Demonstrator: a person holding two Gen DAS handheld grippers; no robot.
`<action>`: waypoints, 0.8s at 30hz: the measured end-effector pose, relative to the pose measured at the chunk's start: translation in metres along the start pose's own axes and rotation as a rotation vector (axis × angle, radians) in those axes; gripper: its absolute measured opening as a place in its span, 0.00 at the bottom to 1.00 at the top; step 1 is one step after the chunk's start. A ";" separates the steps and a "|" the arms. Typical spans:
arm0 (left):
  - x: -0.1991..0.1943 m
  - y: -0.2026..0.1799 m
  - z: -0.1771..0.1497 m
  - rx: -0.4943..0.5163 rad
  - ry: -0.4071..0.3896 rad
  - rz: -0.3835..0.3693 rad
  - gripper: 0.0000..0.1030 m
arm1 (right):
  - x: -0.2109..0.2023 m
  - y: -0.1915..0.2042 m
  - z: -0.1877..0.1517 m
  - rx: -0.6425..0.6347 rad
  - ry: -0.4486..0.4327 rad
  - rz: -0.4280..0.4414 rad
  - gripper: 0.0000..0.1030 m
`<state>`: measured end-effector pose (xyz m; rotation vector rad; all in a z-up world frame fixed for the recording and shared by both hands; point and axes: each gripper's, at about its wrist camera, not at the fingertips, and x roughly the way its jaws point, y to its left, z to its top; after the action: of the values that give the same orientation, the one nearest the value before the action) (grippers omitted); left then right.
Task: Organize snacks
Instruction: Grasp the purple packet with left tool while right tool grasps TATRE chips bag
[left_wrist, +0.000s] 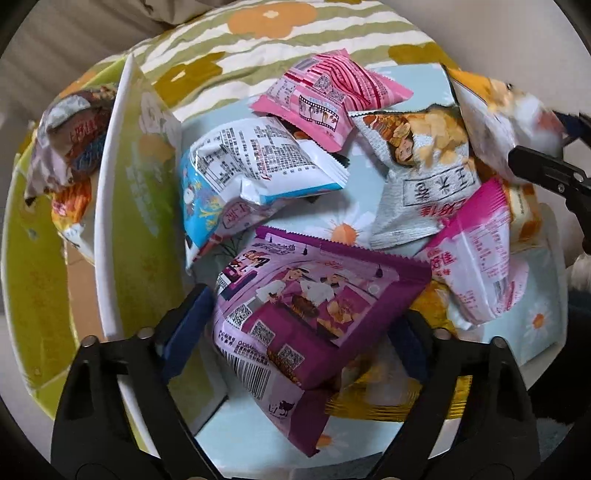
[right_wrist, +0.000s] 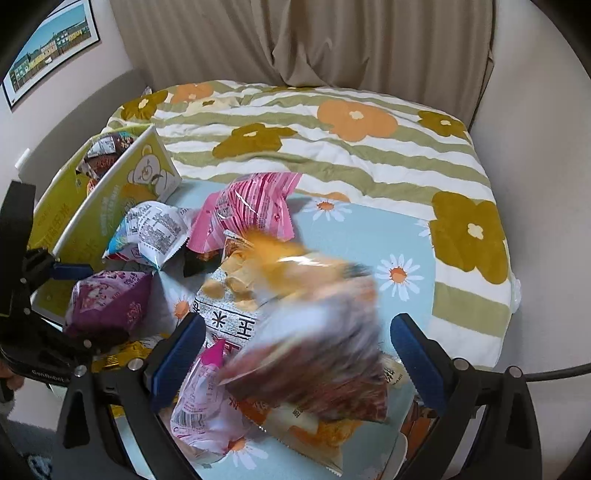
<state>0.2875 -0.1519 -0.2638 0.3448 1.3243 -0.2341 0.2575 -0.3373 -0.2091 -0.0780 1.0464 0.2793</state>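
My left gripper (left_wrist: 297, 328) points down into a pale blue daisy-print box (left_wrist: 539, 332) full of snack packets. A purple packet (left_wrist: 314, 314) lies between its blue pads, which stand right at its sides without visibly squeezing it. Around it lie a white-and-blue packet (left_wrist: 255, 166), a pink striped one (left_wrist: 328, 92), a grey chip packet (left_wrist: 424, 177) and a pink-and-white one (left_wrist: 480, 254). My right gripper (right_wrist: 295, 354) stands wide open over the same pile. A blurred orange-and-brown packet (right_wrist: 314, 310) is loose between its fingers.
A yellow-green bear-print box (right_wrist: 122, 192) with a few packets in it stands left of the blue box. Both rest on a bed with a striped flower quilt (right_wrist: 351, 147). A beige curtain (right_wrist: 295, 37) hangs behind, and a framed picture (right_wrist: 48, 48) is on the wall.
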 end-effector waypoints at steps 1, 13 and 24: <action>0.002 -0.002 0.001 0.020 0.013 0.015 0.80 | 0.003 0.000 0.001 -0.007 0.006 -0.005 0.97; 0.012 -0.019 0.001 0.130 0.008 0.109 0.66 | 0.031 -0.027 0.007 0.113 0.067 0.001 0.97; 0.005 -0.009 0.009 0.096 -0.012 0.076 0.52 | 0.024 -0.047 0.022 0.166 0.028 -0.047 0.97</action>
<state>0.2932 -0.1631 -0.2675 0.4735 1.2881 -0.2364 0.2997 -0.3731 -0.2215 0.0428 1.0905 0.1486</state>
